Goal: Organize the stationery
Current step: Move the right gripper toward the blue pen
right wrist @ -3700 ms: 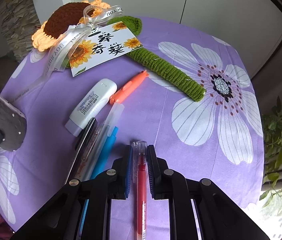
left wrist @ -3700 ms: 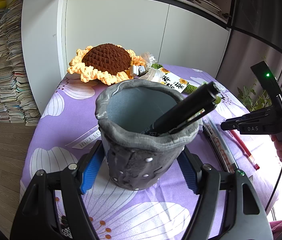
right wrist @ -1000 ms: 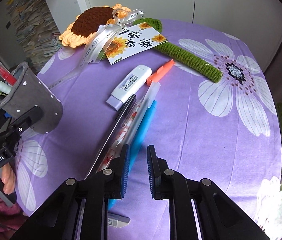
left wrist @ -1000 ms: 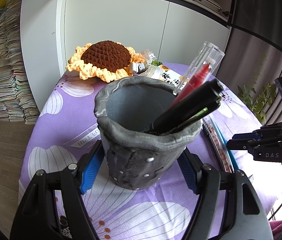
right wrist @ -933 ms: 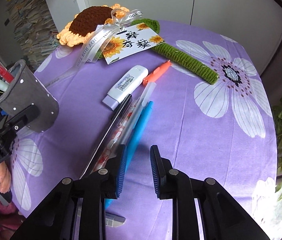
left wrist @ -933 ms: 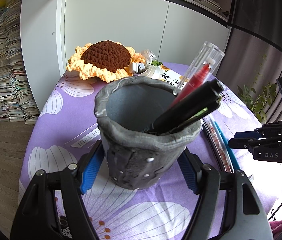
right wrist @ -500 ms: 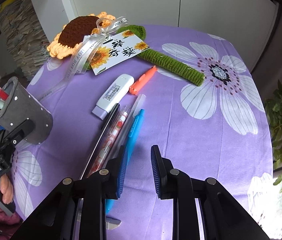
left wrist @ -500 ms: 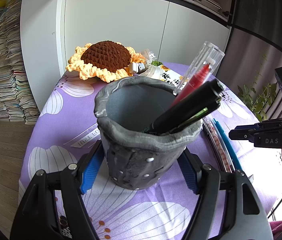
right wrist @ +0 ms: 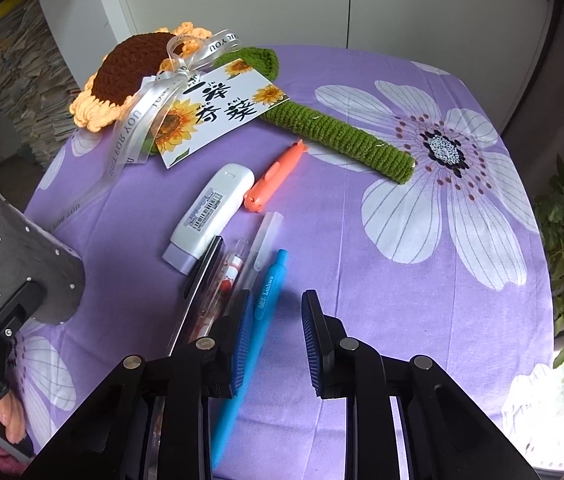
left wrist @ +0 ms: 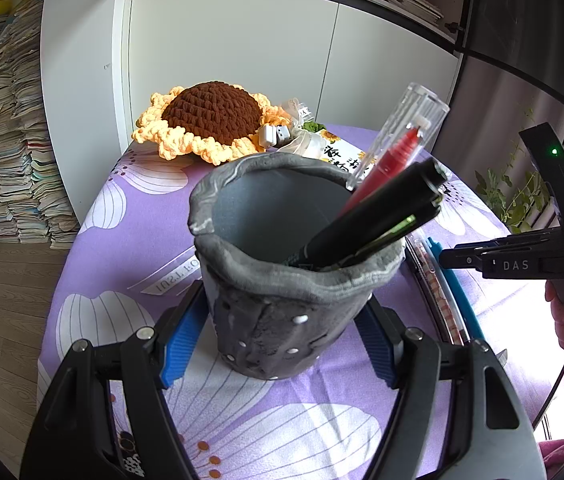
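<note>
In the left wrist view, the left gripper was clenched on the grey pen cup, which stood on the purple tablecloth with a red pen and a black pen inside. In the right wrist view, the right gripper was released, its jaws apart over the cloth, and the blue pen lay just beside its left finger, not held.

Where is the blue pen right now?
In the right wrist view the blue pen lies on the purple tablecloth, rightmost in the row of pens, its lower part running by the right gripper's left finger.
</note>
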